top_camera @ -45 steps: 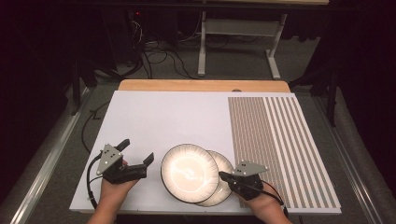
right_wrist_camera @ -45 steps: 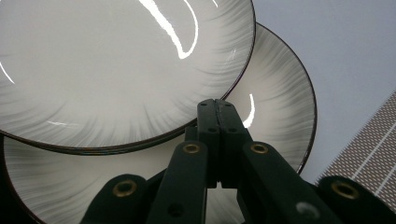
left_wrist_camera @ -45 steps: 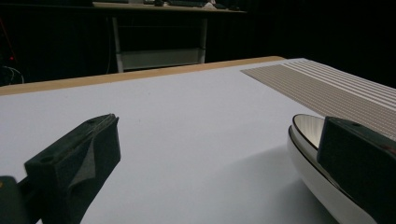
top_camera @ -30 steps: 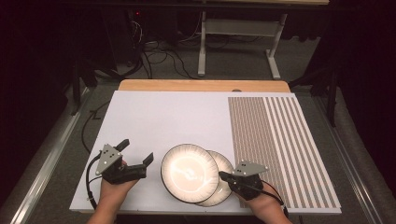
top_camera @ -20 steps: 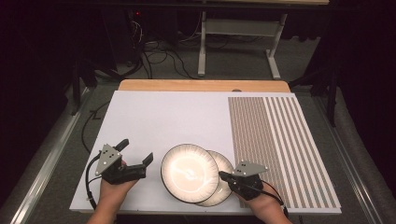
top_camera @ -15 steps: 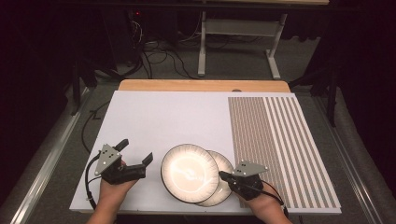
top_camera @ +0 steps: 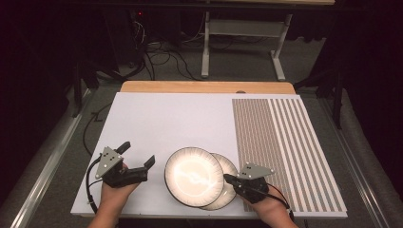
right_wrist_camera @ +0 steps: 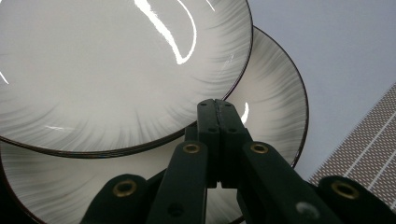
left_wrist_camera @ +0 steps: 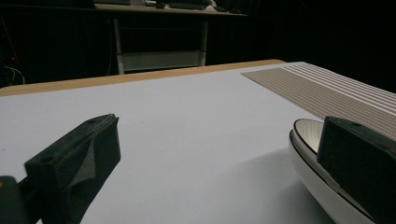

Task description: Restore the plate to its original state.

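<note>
Lower middle: a glossy white round plate (top_camera: 194, 175) overlaps a second, half-hidden white plate (top_camera: 227, 186), both empty. Right gripper (top_camera: 228, 179) fingers pressed together over its rim; left gripper (top_camera: 138, 156) fingers wide.

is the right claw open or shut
Shut. In the right gripper view the right claw has both jaws pressed together with nothing between them, over the lower plate.

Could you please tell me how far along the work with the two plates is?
Done: nothing visibly. The upper plate overlaps the lower plate. In hand: the shut right gripper hovers above the lower plate; the open left gripper waits beside the upper. Left: grasping and moving them.
</note>
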A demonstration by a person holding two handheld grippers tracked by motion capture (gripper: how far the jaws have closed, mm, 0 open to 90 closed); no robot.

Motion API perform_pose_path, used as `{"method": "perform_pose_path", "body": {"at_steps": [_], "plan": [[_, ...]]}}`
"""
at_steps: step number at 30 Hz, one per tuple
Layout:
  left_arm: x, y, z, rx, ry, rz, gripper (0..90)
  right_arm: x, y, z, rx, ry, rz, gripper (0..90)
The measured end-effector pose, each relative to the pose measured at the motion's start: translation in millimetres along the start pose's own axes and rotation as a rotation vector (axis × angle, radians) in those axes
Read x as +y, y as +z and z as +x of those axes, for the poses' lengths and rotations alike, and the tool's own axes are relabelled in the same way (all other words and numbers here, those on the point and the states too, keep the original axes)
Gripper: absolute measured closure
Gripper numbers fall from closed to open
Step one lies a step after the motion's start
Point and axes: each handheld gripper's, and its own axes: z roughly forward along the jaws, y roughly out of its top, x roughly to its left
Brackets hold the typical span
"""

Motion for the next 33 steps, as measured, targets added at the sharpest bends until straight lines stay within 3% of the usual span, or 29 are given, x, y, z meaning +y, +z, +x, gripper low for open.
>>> {"method": "perform_pose_path", "body": {"at_steps": [23, 33], "plan": [[0.1, -0.5, -0.1, -0.002, 0.003, 0.001, 0.2, -0.8, -7.8, -6.8, -0.024, 0.027, -0.012, 90.0], [0.0, -0.5, -0.3, -0.004, 0.004, 0.004, 0.2, -1.0, -9.6, -8.4, -0.029, 0.017, -0.015, 90.0]]}}
